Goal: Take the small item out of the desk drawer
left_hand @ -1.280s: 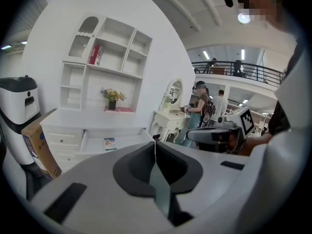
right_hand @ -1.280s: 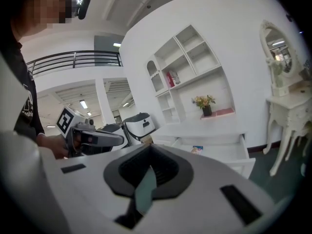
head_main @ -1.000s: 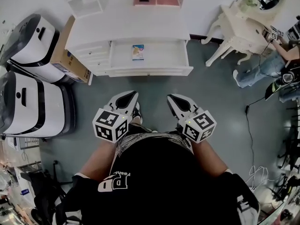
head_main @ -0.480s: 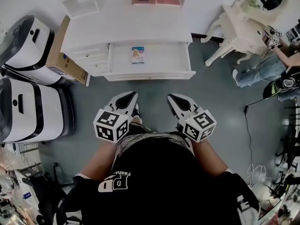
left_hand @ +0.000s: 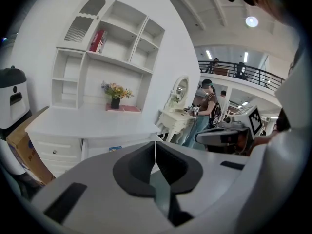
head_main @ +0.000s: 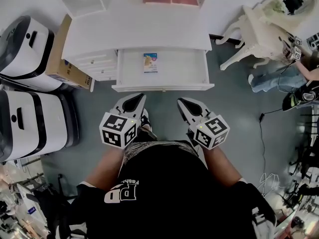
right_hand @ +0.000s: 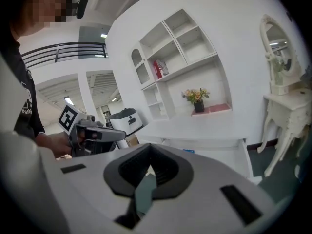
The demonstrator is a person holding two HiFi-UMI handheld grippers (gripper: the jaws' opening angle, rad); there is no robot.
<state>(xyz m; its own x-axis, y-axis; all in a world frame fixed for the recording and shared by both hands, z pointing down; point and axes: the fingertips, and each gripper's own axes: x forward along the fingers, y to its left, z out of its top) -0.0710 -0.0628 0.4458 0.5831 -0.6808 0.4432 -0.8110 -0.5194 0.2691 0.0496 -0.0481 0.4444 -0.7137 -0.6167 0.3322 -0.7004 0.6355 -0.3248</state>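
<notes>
Both the left gripper point(head_main: 141, 96) and right gripper point(head_main: 181, 101) hang just before the open drawer point(head_main: 164, 87), jaws together and empty, apparently poised to reach in. The item point(head_main: 150, 62) lies inside the drawer, left of centre.

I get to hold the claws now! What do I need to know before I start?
Left claw: shut and empty, held short of the desk.
Right claw: shut and empty, beside the left one.
Drawer: already pulled open.
Small item: lying flat in the drawer, towards its left side, untouched.
Done: the drawer is open.
Left to do: open one claw, reach into the drawer, close on the item and lift it out.
</notes>
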